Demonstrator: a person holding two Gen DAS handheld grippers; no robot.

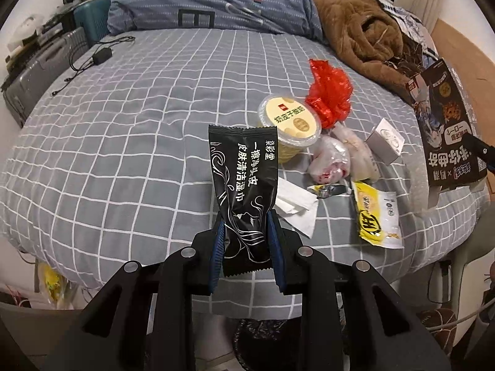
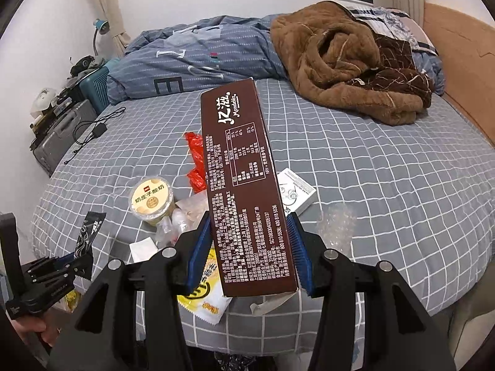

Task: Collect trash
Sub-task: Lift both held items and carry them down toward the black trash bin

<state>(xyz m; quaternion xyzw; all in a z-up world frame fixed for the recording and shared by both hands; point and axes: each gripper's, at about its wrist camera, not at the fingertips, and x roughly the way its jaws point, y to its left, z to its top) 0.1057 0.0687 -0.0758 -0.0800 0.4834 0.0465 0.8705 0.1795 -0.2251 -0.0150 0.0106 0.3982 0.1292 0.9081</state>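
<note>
Checked bedsheet point(image 1: 123, 154) holds yogurt cup point(image 1: 290, 123); left hand-held gripper point(image 1: 246, 241) pinches black sachet point(image 1: 244, 191), right hand-held gripper point(image 2: 249, 250) clamps brown box point(image 2: 244, 191).

Bare checked sheet point(image 1: 108, 142) lies open left of the litter. Cup point(image 1: 290, 123), red bag point(image 1: 329, 92), white box point(image 1: 386, 140) and wrappers crowd the right; brown blanket point(image 2: 346, 58) blocks the far corner.
</note>
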